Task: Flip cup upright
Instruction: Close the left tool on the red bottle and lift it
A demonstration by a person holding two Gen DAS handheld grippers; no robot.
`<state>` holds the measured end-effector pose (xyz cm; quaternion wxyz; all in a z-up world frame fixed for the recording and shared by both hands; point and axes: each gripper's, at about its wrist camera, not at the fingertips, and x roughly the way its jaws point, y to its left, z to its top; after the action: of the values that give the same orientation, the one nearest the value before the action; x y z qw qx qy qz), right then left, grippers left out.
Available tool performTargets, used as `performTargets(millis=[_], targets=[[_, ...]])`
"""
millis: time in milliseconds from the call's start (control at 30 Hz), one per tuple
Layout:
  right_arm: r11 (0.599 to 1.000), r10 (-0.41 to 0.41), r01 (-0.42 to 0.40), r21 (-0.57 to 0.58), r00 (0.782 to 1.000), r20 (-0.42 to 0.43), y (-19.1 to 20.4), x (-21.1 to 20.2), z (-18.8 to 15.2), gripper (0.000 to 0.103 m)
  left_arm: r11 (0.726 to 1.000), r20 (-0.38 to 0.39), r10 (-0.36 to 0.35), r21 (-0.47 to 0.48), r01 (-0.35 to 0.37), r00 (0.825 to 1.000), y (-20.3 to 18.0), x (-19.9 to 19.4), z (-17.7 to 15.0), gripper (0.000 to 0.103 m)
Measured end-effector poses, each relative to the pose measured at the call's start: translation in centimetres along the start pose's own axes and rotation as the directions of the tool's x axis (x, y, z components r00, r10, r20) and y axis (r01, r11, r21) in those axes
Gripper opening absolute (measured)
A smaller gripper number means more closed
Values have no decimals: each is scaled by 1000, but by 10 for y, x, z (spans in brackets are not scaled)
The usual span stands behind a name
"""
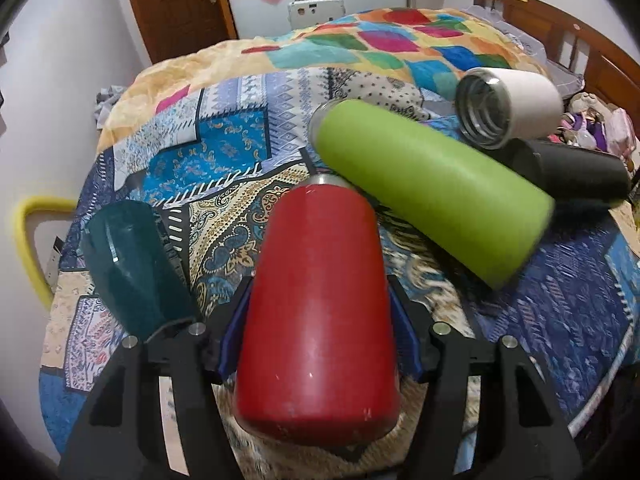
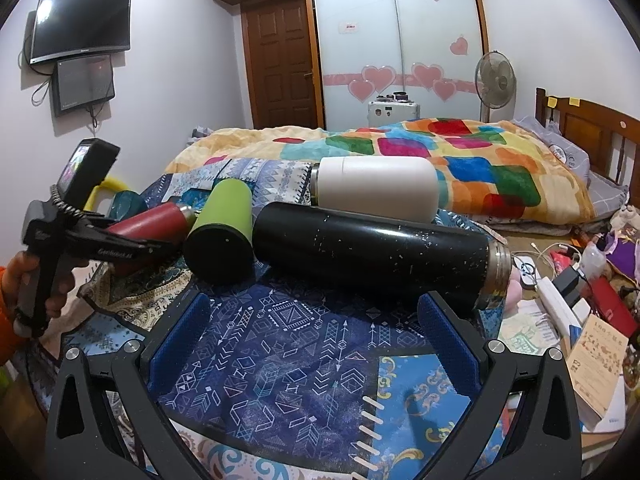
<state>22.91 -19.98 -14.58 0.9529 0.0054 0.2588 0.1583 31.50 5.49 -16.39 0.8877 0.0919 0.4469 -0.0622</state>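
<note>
The left gripper (image 1: 320,312) is clenched on the red cup (image 1: 320,308), which lies between its blue pads with the steel neck pointing away from the camera, base toward the wrist; in the right wrist view it appears lifted at a slant above the cloth. The right gripper (image 2: 316,336) stands released, nothing between its pads, facing the black flask (image 2: 380,252). The likely trouble is the smooth, tapering red body sliding through the pads as it is swung upright, or its neck knocking the green flask (image 1: 432,192) lying just beside it and sending it rolling. The soft patterned cloth (image 2: 280,344) may also let an upright cup tip. A white flask (image 2: 376,188) and a teal cup (image 1: 132,264) lie nearby; beyond are a bed with a bright blanket (image 2: 460,152), a wardrobe and a fan (image 2: 495,76).
</note>
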Motion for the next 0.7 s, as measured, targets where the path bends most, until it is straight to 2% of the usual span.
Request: performTargets(millis=[267,467,700], targets=[[1000,5,-5,-15,999,41,8,-19,6,103,1000,85,-17,12,16,996,-13,-59,-11,62],[1000,7,-5,-22,997,74,12,-38,9,103,998,156,-52,29,48,986,-31,-101,-18,62],[1000,-4,7,-24,994,108,11,-58,10,103,992,182,-115,78,102,977,-63,-119,-27,62]])
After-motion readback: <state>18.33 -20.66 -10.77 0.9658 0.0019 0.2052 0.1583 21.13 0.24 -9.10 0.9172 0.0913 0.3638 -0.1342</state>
